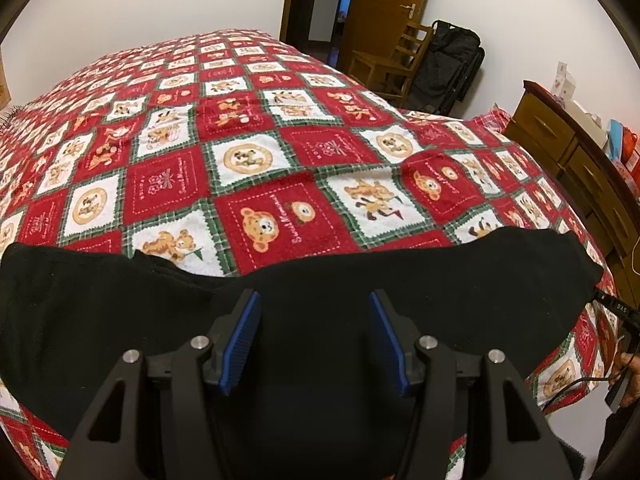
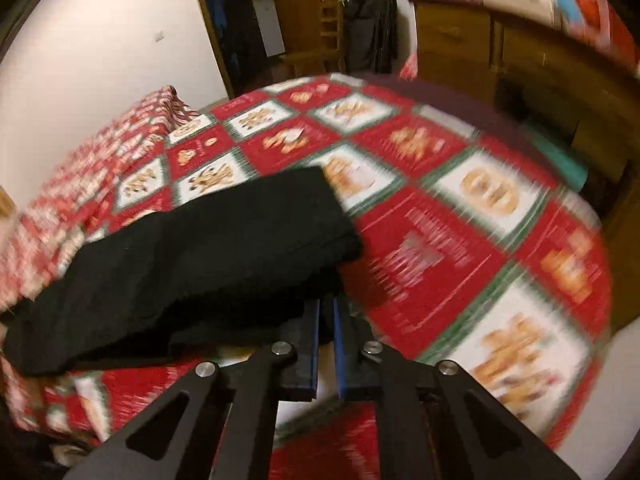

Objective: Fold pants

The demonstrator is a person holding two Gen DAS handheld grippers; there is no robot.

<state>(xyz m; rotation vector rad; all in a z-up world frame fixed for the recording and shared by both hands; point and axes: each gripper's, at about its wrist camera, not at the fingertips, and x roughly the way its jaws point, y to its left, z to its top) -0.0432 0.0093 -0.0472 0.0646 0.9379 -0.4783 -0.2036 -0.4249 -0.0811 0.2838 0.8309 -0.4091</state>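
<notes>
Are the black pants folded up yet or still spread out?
Partly folded. The black fabric pants lie doubled in layers on the red checkered bedspread, and the right gripper pinches one edge.

Motion blur smears the red checked bedspread (image 2: 460,240) and brown wooden dresser (image 2: 520,60); black fabric pants (image 2: 200,260) hide the right gripper's (image 2: 327,304) fingertips.

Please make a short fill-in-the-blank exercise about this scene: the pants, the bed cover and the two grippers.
1. The soft black pants lie on a checked bed cover of red, white and ____.
2. The left gripper is ____, with its blue pads apart above the pants.
3. The right gripper is shut on the ____.
4. The white squares of the cover show cartoon ____.

Missing words: green; open; pants; bears
</notes>
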